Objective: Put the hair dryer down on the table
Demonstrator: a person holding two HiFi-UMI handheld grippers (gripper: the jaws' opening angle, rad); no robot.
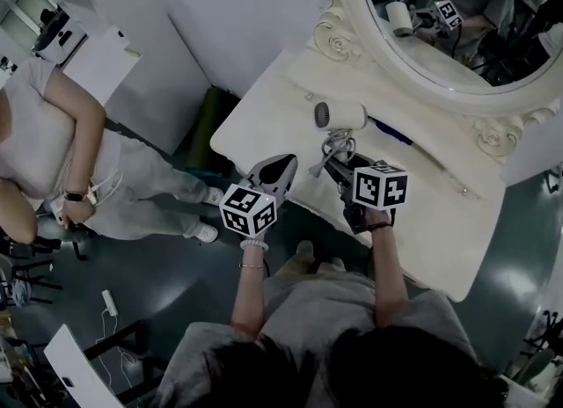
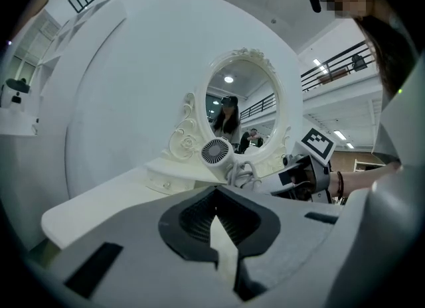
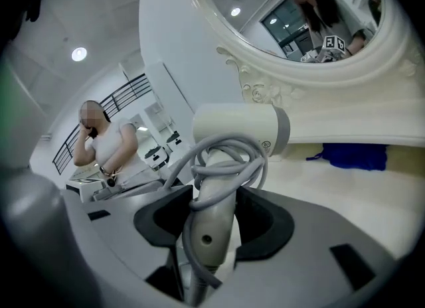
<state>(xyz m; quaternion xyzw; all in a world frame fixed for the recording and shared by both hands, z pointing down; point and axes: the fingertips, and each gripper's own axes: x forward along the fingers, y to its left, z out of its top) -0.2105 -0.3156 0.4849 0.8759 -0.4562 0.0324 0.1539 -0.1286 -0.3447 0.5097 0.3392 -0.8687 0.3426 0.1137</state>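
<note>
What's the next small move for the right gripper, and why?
Probably lower the right gripper straight down until the hair dryer rests on the table. Its jaws are clamped on the handle, with the cord coiled round it, and the hair dryer looks to be held clear of the bare table.

No word, brand or number reads clearly anywhere in front of you. On the hair dryer [image 3: 232, 131] clamped in your right gripper [image 3: 212, 224], a small round printed mark sits on the barrel just above the jaws, beside the grey collar, but it is too small to make out. The cubes on your grippers carry black-and-white square markers, which are patterns rather than letters: one set on the right cube [image 1: 380, 185], another on the left cube [image 1: 249, 209].
</note>
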